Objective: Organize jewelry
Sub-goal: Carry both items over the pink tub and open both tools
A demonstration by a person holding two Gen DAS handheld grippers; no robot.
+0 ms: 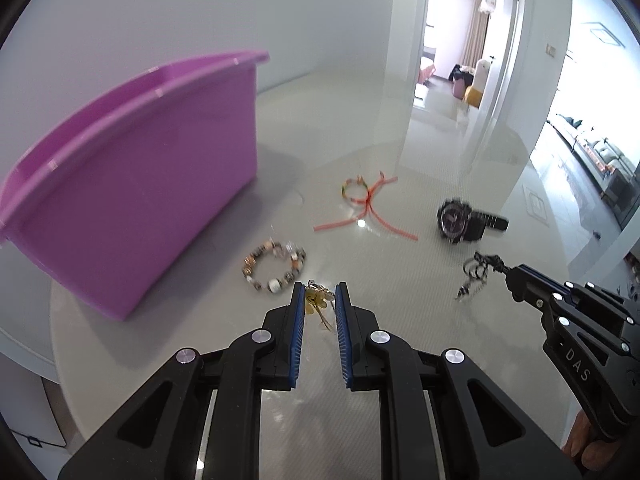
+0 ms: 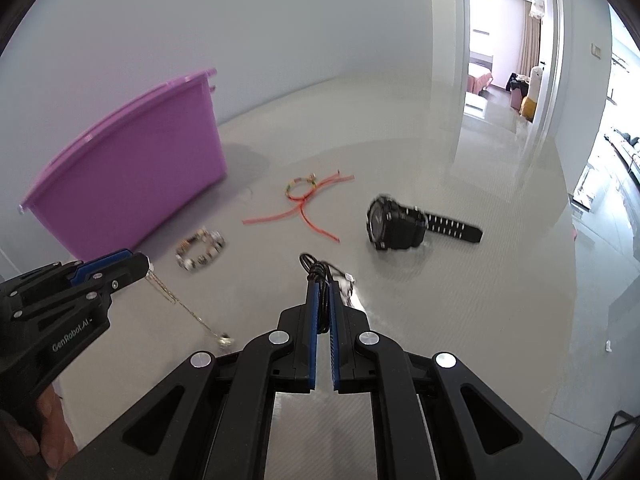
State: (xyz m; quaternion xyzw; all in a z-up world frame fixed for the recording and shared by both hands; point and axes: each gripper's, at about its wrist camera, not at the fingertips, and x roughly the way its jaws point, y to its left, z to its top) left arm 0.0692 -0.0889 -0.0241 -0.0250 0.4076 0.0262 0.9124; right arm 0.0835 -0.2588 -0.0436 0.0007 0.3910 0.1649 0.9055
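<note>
My left gripper (image 1: 319, 294) is partly closed, and a gold necklace (image 1: 317, 302) hangs between its fingertips. In the right wrist view the gold necklace (image 2: 188, 306) dangles from the left gripper (image 2: 144, 263) down to the table. My right gripper (image 2: 323, 286) is shut on a black necklace (image 2: 316, 268); in the left wrist view that black necklace (image 1: 478, 270) hangs from the right gripper (image 1: 510, 274) above the table. A purple bin (image 1: 132, 184) stands at the left. A beaded bracelet (image 1: 274, 266), an orange cord bracelet (image 1: 362, 204) and a black watch (image 1: 460, 220) lie on the table.
The round glossy white table (image 1: 400, 152) has its edge at left and right. A white wall stands behind the bin. An open doorway (image 1: 468, 36) lies beyond the table at the back right.
</note>
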